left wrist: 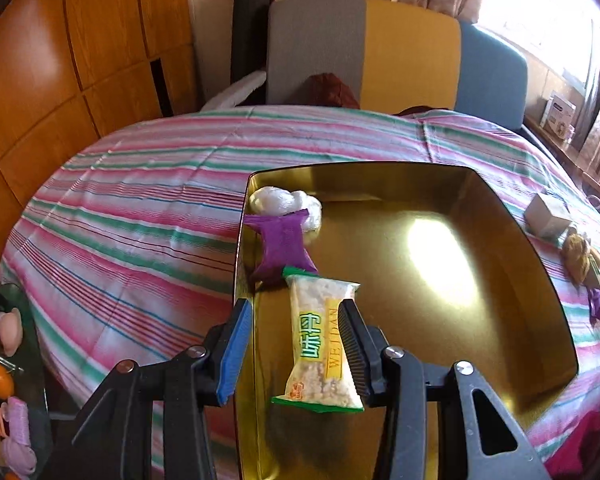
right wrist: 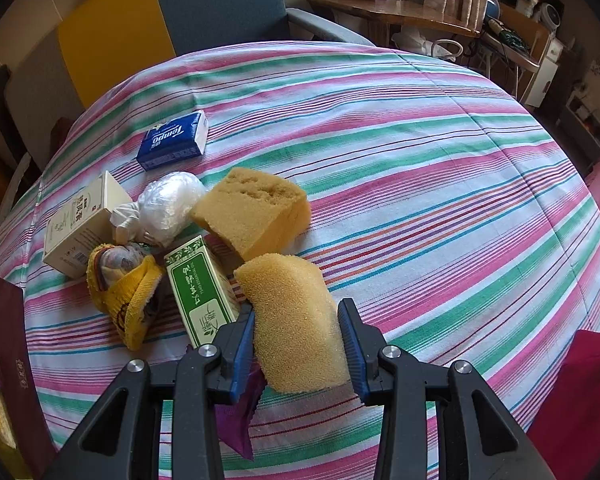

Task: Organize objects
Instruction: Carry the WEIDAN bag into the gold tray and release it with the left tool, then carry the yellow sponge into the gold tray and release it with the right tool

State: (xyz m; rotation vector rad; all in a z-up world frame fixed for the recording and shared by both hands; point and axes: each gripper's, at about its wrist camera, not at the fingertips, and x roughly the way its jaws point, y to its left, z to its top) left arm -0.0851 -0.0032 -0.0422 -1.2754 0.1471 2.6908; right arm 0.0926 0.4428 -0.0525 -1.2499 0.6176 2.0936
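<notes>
Striped bedspread [right wrist: 420,168], gold tray [left wrist: 440,240], wood wardrobe [left wrist: 60,80]

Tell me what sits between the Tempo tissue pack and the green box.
In the right wrist view, a wad of clear plastic lies between the Tempo tissue pack and the green box.

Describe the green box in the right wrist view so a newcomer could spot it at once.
On the striped bedspread, find the clutter pile at left. The green box lies flat beside the sponge held in the right gripper. It alone is green with white script.
</notes>
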